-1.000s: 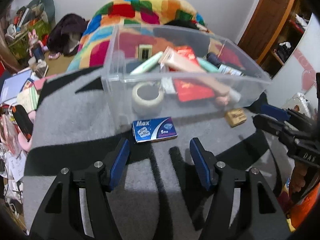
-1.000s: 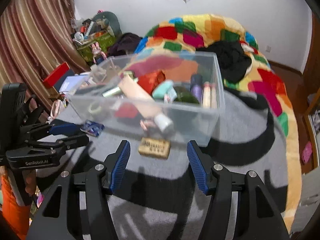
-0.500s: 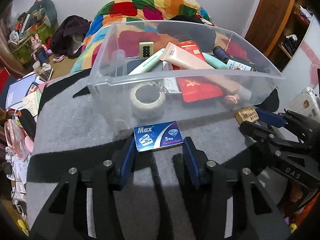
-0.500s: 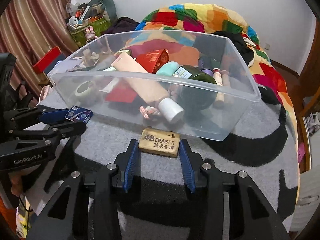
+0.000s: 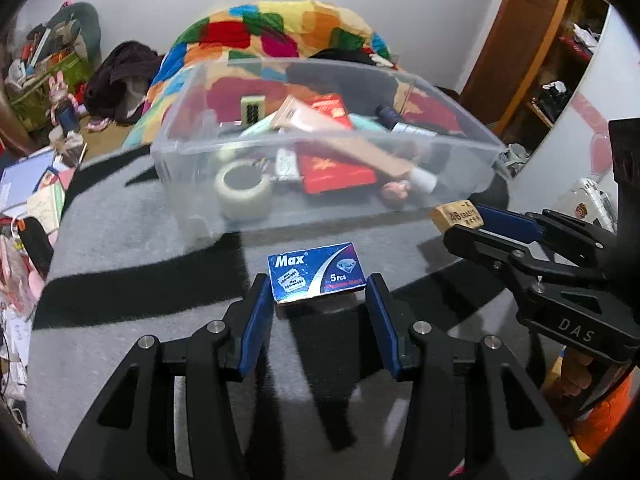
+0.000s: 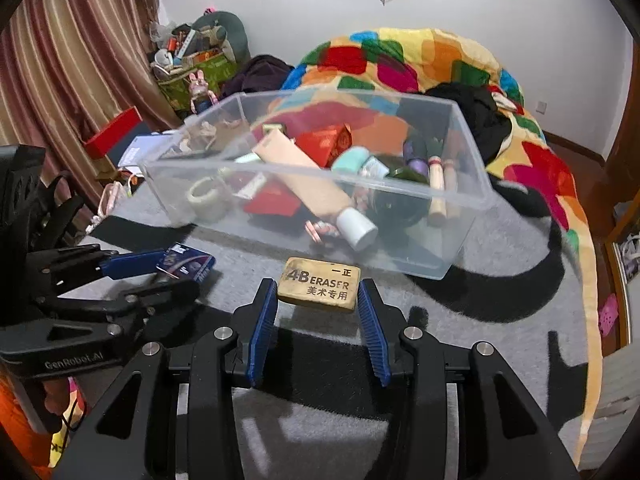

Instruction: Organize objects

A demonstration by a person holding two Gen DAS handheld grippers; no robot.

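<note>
A small blue "Max" box [image 5: 316, 276] sits pinched between the blue pads of my left gripper [image 5: 318, 284], a little above the grey cloth [image 5: 120, 248]. My right gripper [image 6: 318, 292] is shut on a tan 4B eraser [image 6: 320, 284], held just in front of the clear plastic bin [image 6: 460, 240]. The left wrist view shows the right gripper [image 5: 464, 224] at the right with the eraser [image 5: 454, 216] at its tips. In the right wrist view the left gripper [image 6: 180, 272] holds the blue box [image 6: 188, 266] at the left. The bin [image 5: 180, 176] lies beyond both grippers.
The bin holds a tape roll [image 5: 244, 192], a red packet [image 5: 336, 168], a long beige tube [image 6: 304, 176] and several bottles. A patchwork blanket [image 5: 280, 28] lies behind it. Books and clutter [image 5: 28, 208] crowd the left edge. A wooden shelf unit [image 5: 560, 60] stands at the right.
Both grippers moved up to their objects and closed, the left on the blue box and the right on the eraser. Both objects now hang slightly above the cloth.
</note>
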